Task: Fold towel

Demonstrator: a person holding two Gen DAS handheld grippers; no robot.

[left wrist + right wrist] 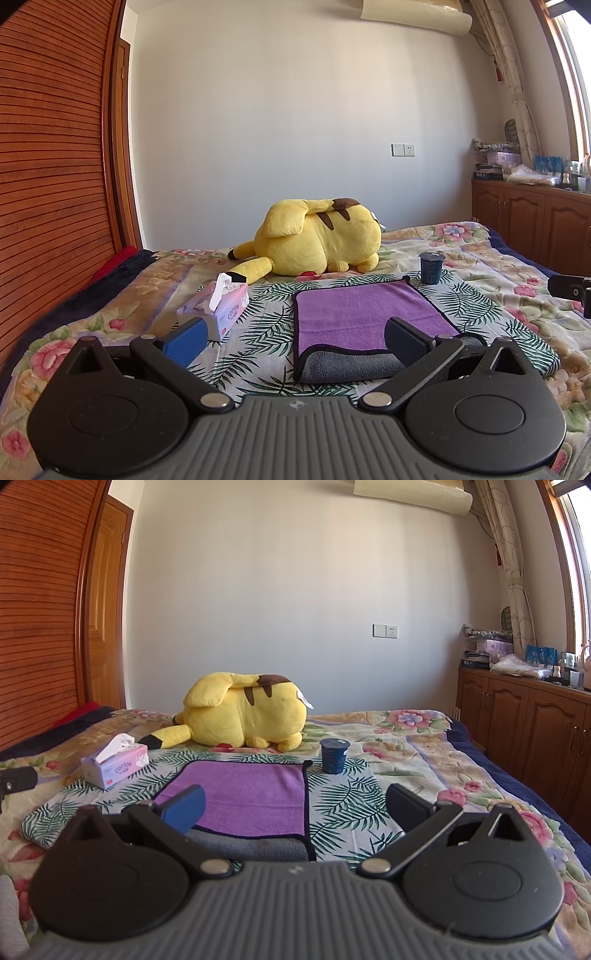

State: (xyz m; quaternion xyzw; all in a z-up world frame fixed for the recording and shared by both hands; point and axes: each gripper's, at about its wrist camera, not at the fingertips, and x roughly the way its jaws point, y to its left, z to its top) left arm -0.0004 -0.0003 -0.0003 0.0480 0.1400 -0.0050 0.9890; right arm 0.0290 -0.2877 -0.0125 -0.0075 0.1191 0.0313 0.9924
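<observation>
Purple towel [365, 314] flat on leaf-print cloth [266, 328] atop floral bed [480, 254]; near edge folded over, grey underside [351, 363] exposed along front, black piping around border. Same towel [247, 794] at left centre of right wrist view, grey strip [255, 843] nearest camera.

Left gripper [295, 341] low over bed, fingers spread wide: blue pad [186, 341] left, just before tissue box [214, 308]; dark pad [404, 341] right, overlapping towel's near right part in view. Contact with fabric cannot be told. Nothing between pads.

Right gripper [295, 812] likewise spread wide: blue pad [184, 808] over towel's near left portion in view, dark pad [408, 808] over leaf-print cloth [347, 812] right of towel. Nothing pinched.

Tissue box [114, 768] left of towel, sheet protruding. Dark blue cup [430, 267] upright just beyond towel's far right corner; same cup [334, 755] beside corner loop. Yellow plush [317, 236] lying behind towel, near white wall [295, 110]. Wooden cabinets [524, 731] right, slatted wardrobe [48, 166] left.
</observation>
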